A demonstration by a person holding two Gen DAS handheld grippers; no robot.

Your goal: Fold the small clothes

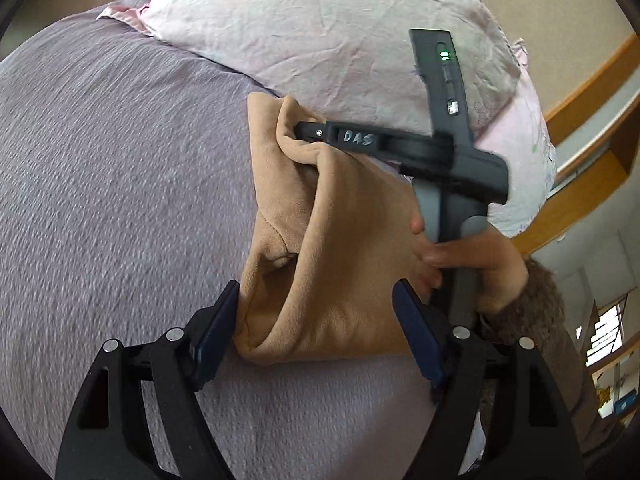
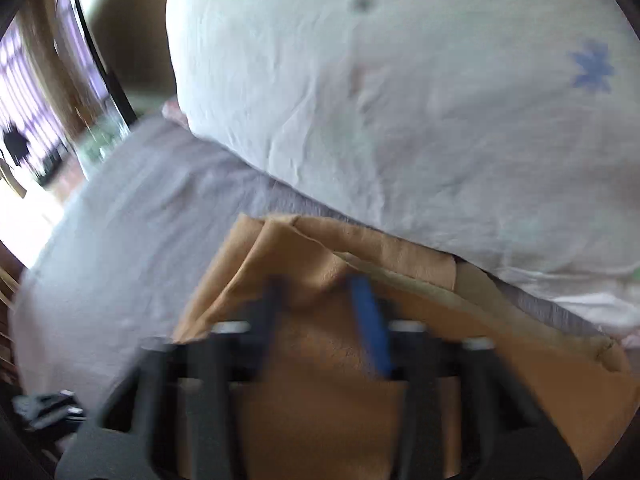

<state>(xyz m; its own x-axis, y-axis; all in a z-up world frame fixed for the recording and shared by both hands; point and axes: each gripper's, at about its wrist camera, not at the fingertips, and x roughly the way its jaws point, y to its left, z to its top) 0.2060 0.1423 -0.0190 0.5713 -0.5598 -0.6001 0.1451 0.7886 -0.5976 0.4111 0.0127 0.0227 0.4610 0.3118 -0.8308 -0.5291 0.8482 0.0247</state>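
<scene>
A small tan garment (image 1: 340,248) lies on the purple bedspread (image 1: 120,180), partly folded over on itself. My left gripper (image 1: 316,320) is open, its blue pads on either side of the garment's near end. My right gripper (image 1: 300,130) comes in from the right and is shut on a pinched fold at the garment's far edge, lifting it. In the blurred right wrist view the right gripper (image 2: 320,284) has its jaws close together on the tan cloth (image 2: 320,400).
A pale flowered pillow (image 1: 340,32) lies just beyond the garment, also in the right wrist view (image 2: 400,100). A wooden bed frame (image 1: 592,80) runs along the right. A hand (image 1: 472,264) holds the right gripper's handle.
</scene>
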